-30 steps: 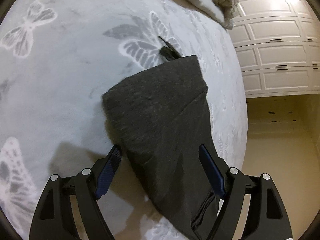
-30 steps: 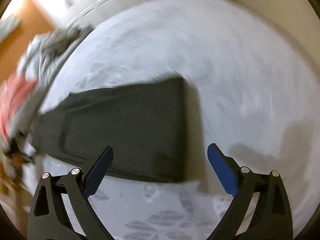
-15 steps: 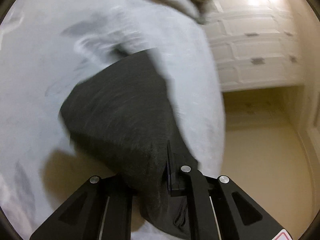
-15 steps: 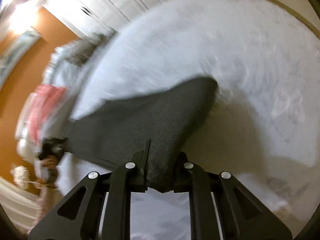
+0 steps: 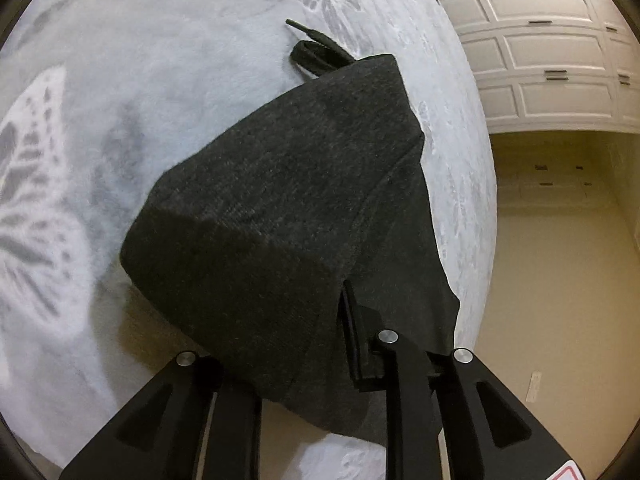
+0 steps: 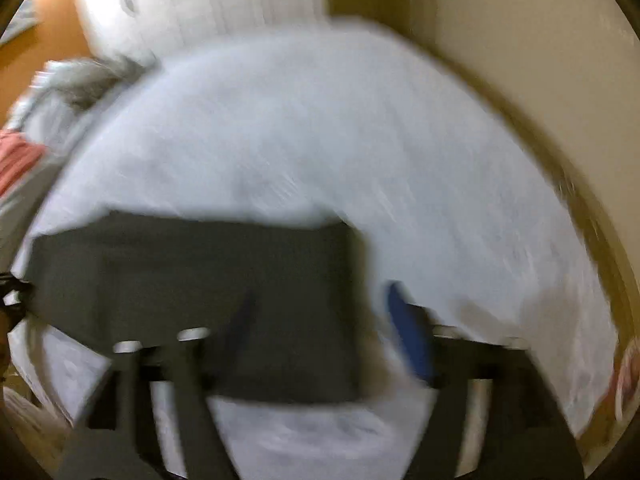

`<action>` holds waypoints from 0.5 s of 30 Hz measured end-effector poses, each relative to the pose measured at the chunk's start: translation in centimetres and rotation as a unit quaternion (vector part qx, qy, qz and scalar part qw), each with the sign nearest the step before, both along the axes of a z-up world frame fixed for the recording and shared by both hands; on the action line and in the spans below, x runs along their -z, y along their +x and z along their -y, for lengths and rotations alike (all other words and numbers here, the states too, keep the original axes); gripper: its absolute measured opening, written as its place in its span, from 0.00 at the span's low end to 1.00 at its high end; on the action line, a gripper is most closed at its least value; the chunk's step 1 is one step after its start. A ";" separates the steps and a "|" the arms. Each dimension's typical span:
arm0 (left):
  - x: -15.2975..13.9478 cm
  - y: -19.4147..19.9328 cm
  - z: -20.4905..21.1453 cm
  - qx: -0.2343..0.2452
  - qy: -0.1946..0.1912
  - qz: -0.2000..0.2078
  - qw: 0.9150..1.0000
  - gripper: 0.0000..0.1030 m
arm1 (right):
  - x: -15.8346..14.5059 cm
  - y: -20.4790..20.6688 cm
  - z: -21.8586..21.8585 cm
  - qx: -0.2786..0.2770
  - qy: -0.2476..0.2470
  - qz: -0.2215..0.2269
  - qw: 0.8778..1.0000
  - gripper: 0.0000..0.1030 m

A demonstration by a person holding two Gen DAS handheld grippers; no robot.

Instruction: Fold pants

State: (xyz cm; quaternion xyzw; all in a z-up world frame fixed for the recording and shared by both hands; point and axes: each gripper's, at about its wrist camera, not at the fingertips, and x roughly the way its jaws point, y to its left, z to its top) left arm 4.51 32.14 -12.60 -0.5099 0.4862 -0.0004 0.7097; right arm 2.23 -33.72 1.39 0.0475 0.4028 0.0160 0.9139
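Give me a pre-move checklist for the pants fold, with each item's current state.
1. Left gripper clamped on the pants: ok, fabric is pinched between closed fingers.
2. Right gripper released: ok, fingers are spread, nothing between them.
3. Pants folded over on the blanket: ok, dark doubled panel lies on it.
4. Drawstring tucked in: not ok, it sticks out past the far edge.
5. Fold edges aligned: cannot tell, the right wrist view is blurred.
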 end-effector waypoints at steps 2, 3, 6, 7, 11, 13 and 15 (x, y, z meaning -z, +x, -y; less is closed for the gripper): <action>-0.2 0.2 0.4 0.001 0.014 -0.003 1.000 0.19 | -0.8 0.0 -4.4 -0.076 0.019 0.020 0.997 0.71; -0.4 0.6 0.6 0.002 0.019 -0.003 1.000 0.19 | -0.5 0.5 -7.2 -0.117 0.032 0.012 0.993 0.67; -0.5 1.2 1.3 0.007 0.032 -0.003 0.999 0.20 | 3.5 2.8 -14.8 -0.187 0.030 -0.064 0.980 0.47; -0.4 1.0 1.1 0.009 0.034 -0.002 0.999 0.20 | 4.4 3.4 -16.1 -0.189 0.017 -0.074 0.979 0.47; 0.1 1.1 0.7 0.020 0.029 0.003 0.999 0.21 | 7.8 5.6 -18.4 -0.174 -0.017 -0.104 0.979 0.39; 0.3 1.3 0.6 0.028 0.025 0.005 0.999 0.21 | 8.2 6.5 -17.3 -0.169 -0.014 -0.098 0.981 0.05; 0.5 1.2 0.3 0.032 0.021 0.005 0.999 0.21 | 6.3 7.0 -16.6 -0.163 0.018 -0.089 0.982 0.05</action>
